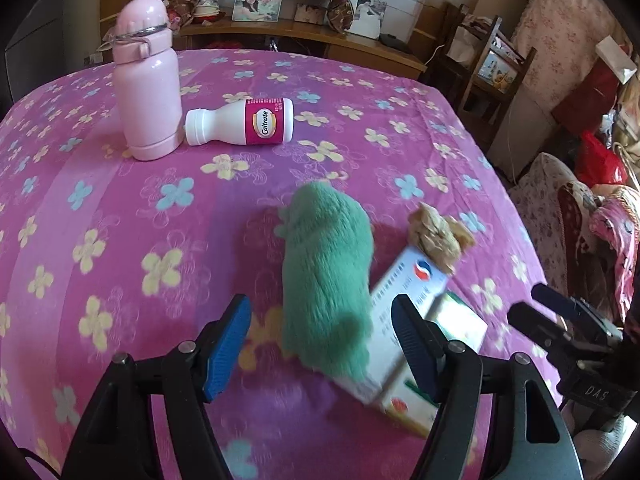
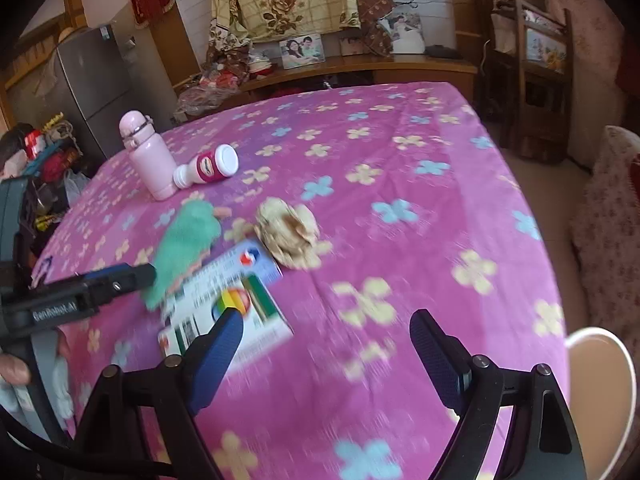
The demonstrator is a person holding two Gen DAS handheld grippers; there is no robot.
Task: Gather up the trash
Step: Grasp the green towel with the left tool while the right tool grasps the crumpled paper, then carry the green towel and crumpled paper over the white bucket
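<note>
Blue-padded fingers [image 1: 228, 344] of our left gripper [image 1: 320, 340] stand spread wide in the left wrist view, pinching nothing. Between them we see a green plush toy [image 1: 326, 276] lying on the pink flowered cloth of the worktop [image 1: 120, 208]. Touching the toy's right side is a white cardboard box [image 1: 404, 320], which runs under the right-hand finger. A crumpled beige paper wad [image 1: 438, 236] sits at the box's far corner, touching it. Farther back a pink flask [image 1: 145, 80] stands upright, and just beside it a white Caltrate bottle [image 1: 240, 121] lies on its side, cap toward the flask. At the right edge we see our right gripper [image 1: 560, 320], apart from the box.

In the right wrist view the fingers [image 2: 436, 356] of our right gripper [image 2: 324, 352] are likewise spread wide and hold nothing; mostly bare cloth of the worktop [image 2: 400, 200] lies between them. The box [image 2: 224, 300] lies to the left, its near corner hidden by the left-hand finger. The paper wad [image 2: 286, 234] rests at its far end, the plush toy [image 2: 184, 248] along its left side. Our left gripper [image 2: 120, 280] reaches in from the left over the toy. The flask [image 2: 148, 160] and the Caltrate bottle [image 2: 208, 168] lie beyond. A white-rimmed round container [image 2: 612, 380] shows at the right edge, past the worktop.
</note>
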